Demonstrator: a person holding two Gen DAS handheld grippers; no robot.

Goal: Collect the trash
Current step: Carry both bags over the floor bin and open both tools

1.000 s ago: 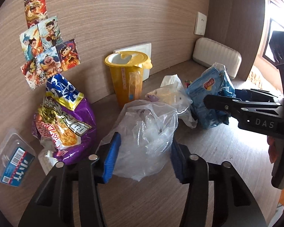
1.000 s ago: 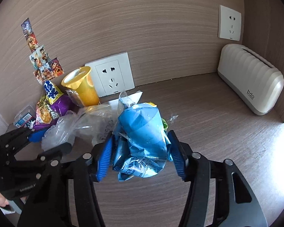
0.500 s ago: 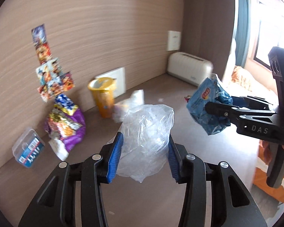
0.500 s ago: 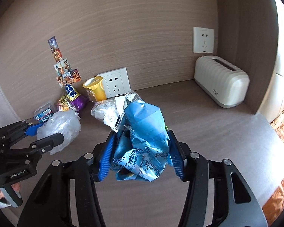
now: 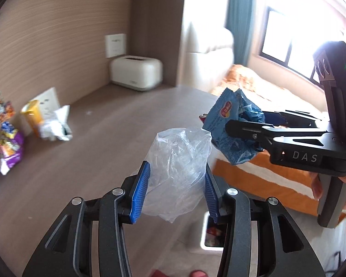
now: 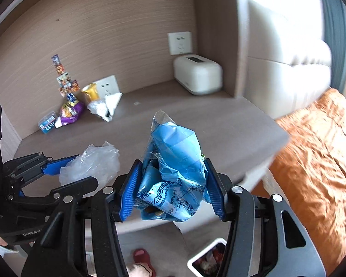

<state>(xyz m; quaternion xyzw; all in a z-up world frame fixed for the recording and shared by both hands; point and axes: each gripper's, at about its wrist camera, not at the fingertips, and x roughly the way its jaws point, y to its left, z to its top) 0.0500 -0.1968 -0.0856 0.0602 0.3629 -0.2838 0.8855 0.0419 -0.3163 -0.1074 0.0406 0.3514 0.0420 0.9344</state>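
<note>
My left gripper [image 5: 175,191] is shut on a crumpled clear plastic bag [image 5: 177,168] and holds it in the air past the desk's front edge. My right gripper [image 6: 170,189] is shut on a crumpled blue chip bag [image 6: 175,175], also in the air; the chip bag shows in the left wrist view [image 5: 233,127] too. The clear bag shows left of it in the right wrist view [image 6: 92,164]. A white trash bin [image 6: 207,260] with litter inside stands on the floor below both grippers; its rim shows in the left wrist view [image 5: 204,235].
On the wooden desk [image 6: 196,120], by the back wall: a yellow cup [image 6: 91,91], a purple snack bag [image 6: 70,113], a white crumpled wrapper [image 6: 106,106], a small clear box [image 6: 47,122]. A white toaster-like box [image 6: 197,73] stands at the right. An orange bed [image 6: 316,150] is right of the desk.
Both grippers have pulled back from the desk and swung right with their bags. The bin on the floor has come into view below them.
</note>
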